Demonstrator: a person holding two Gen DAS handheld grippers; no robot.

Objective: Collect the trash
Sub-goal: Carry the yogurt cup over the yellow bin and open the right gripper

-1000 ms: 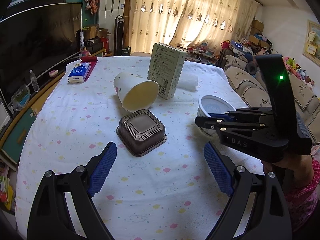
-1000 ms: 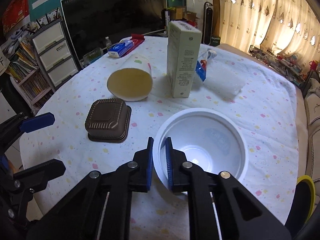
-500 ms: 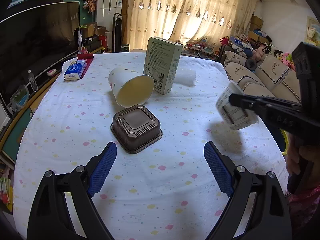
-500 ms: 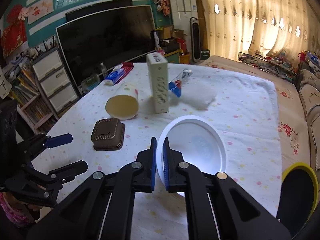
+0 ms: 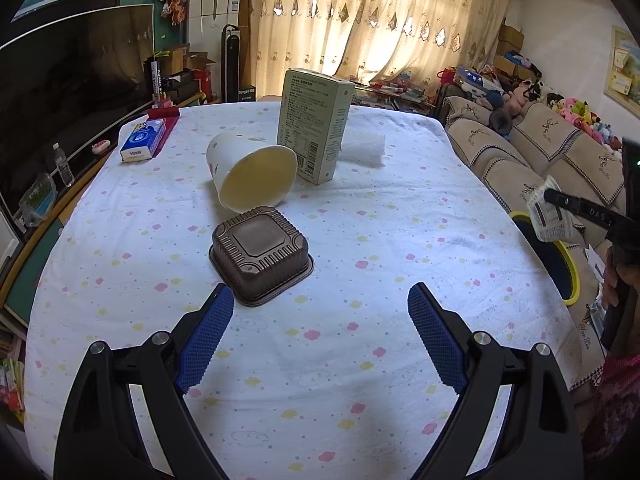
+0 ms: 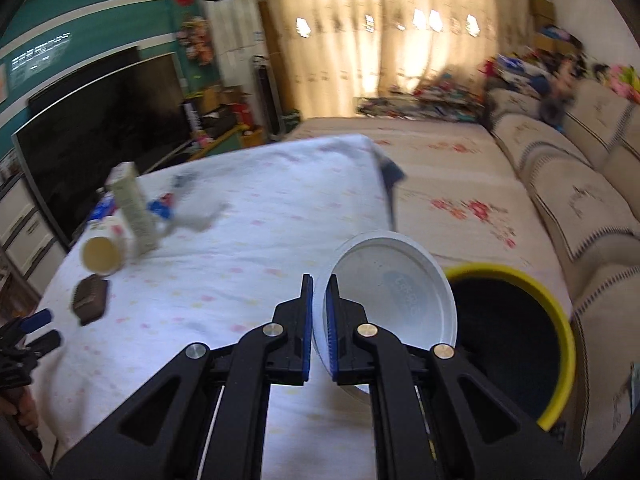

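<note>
One table under a spotted cloth fills the room's middle. Beside its edge stands a yellow-rimmed bin. A carton, a tipped paper cup and a brown tray sit together. The right gripper pinches a white bowl by its rim, just beside the bin. The left gripper gapes wide, empty.

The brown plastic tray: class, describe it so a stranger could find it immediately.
Start at the round table under its white dotted cloth. In front of the tipped paper cup and the upright green carton lies the brown plastic tray, upside down. It is the only dark, square, ribbed thing there.
</note>
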